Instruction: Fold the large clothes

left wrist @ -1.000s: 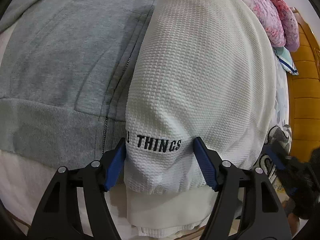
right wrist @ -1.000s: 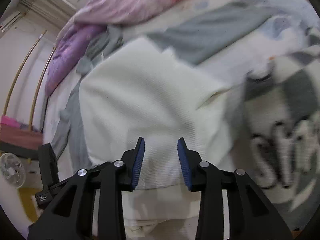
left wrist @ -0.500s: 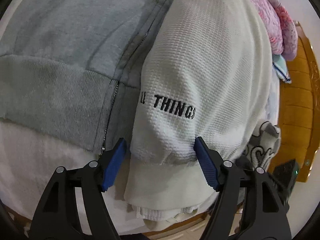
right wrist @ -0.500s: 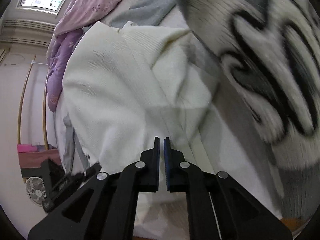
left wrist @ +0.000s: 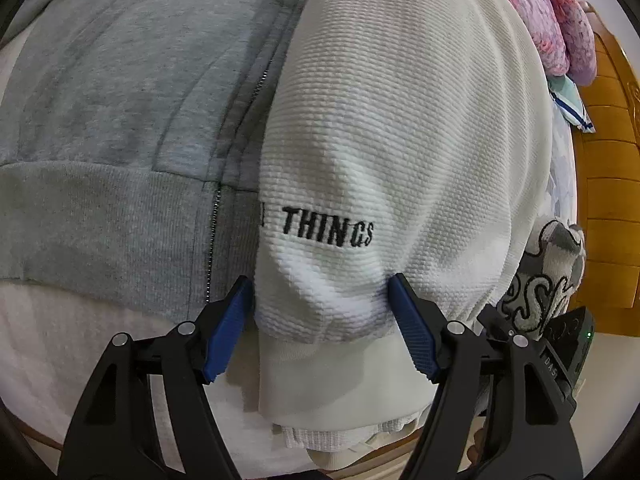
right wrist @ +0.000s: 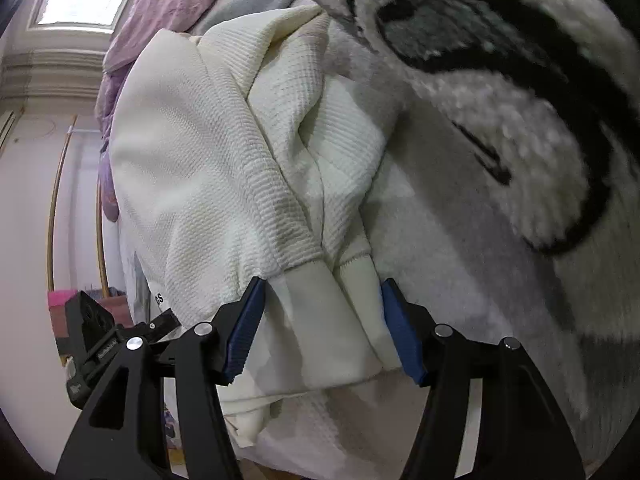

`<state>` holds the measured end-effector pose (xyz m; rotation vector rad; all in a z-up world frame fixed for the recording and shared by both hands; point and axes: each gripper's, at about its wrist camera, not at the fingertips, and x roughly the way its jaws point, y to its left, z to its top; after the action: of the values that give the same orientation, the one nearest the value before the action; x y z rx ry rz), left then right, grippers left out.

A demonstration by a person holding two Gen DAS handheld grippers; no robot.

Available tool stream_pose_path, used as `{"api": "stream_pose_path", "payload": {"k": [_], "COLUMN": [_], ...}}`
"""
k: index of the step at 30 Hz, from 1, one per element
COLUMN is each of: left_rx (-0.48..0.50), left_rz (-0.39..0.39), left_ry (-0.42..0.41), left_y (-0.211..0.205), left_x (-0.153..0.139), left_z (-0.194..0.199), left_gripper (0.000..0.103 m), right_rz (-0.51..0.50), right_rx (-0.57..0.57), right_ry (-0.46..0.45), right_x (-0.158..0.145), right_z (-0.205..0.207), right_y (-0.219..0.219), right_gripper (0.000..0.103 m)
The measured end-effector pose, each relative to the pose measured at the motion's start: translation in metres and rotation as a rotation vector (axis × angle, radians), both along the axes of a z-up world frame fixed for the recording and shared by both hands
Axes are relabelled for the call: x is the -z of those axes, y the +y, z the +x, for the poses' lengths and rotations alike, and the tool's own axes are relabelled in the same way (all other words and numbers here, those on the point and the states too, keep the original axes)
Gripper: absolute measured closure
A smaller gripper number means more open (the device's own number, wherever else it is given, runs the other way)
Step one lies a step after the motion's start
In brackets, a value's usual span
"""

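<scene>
The white sweater (left wrist: 400,120) lies on the bed, folded into a long strip. It sits just beside a gray zip hoodie (left wrist: 120,100) on one side & a fuzzy black-and-white blanket (right wrist: 500,140) on the other. A pink quilt (left wrist: 552,20) is piled at the far end.

The left gripper (left wrist: 320,320) is wide open. Its fingers (left wrist: 226,336) sit on each side of the sweater's bottom corner, near the black word "THINGS" (left wrist: 328,232). The cloth bulges between them, but they don't pinch it yet.

The right gripper (right wrist: 322,328) is wide open too. Its fingers (right wrist: 402,336) sit on each side of the two smooth hem bands (right wrist: 332,320) at the other bottom corner. It holds nothing yet.

My guess: the step is to grab both bottom corners & fold the hem up toward the neck.

How to do it well, I think:
- Push each gripper in a bit more, so the fingers get past the thin band & bite the thick waffle cloth.
- Get all the layers. On the right, 2 bands lie side by side; catch both or one flops out.
- Close both at about the same time.
- Don't pinch the gray hoodie by the left finger, or the fuzzy blanket by the right one.
- Lift both corners level, keep the edge tight & straight, then lay it down flat.
</scene>
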<state>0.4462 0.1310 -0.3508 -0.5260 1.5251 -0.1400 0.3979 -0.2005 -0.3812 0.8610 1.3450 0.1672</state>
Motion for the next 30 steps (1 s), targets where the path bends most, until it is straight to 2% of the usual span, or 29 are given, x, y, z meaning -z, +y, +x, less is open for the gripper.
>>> {"api": "stream_pose_path", "payload": {"k": [2,6,7,9,11,14,18,22,24,26,28,30], "left_rx": [-0.009,-0.023,-0.019,-0.015,-0.019,-0.014,-0.004,-0.009,-0.015,-0.016,-0.012,-0.037], "left_rz": [-0.007,-0.027,-0.025,-0.023,-0.022,-0.024,-0.026,-0.028,-0.03,-0.044,-0.074,-0.095], "left_ry": [0.004,0.013,0.01,0.008,0.011,0.01,0.016,0.016,0.019,0.024,0.02,-0.007], "left_y": [-0.002,-0.005,-0.003,-0.004,-0.005,-0.003,-0.002,-0.001,-0.001,0.002,0.007,0.017], "left_x": [0.001,0.003,0.002,0.002,0.002,0.001,0.0,0.002,0.003,0.001,-0.003,-0.012], "left_z": [0.0,-0.001,-0.002,-0.002,-0.002,-0.002,0.0,0.002,0.003,0.004,0.006,0.011], "left_gripper": [0.033,0.033,0.033,0.033,0.033,0.033,0.033,0.032,0.032,0.031,0.031,0.031], "right_rz": [0.021,0.131,0.129,0.064,0.032,0.01,0.049,0.004,-0.018,-0.005,0.0,-0.011], "right_rx": [0.0,0.009,-0.003,-0.012,0.021,0.047,0.037,0.031,0.031,0.045,0.049,0.037], "right_ry": [-0.018,-0.041,-0.037,-0.015,-0.029,-0.053,-0.051,-0.053,-0.055,-0.062,-0.077,-0.097], "right_x": [0.001,-0.002,-0.002,-0.001,0.0,0.004,0.0,0.004,0.002,-0.002,-0.008,-0.02], "right_z": [0.003,0.003,0.006,0.01,0.015,0.015,0.012,0.015,0.016,0.013,0.011,0.009], "right_y": [-0.002,-0.001,0.001,0.005,0.01,0.014,0.015,0.017,0.02,0.018,0.017,0.019], "right_gripper": [0.045,0.044,0.044,0.044,0.038,0.036,0.05,0.047,0.05,0.064,0.073,0.076]}}
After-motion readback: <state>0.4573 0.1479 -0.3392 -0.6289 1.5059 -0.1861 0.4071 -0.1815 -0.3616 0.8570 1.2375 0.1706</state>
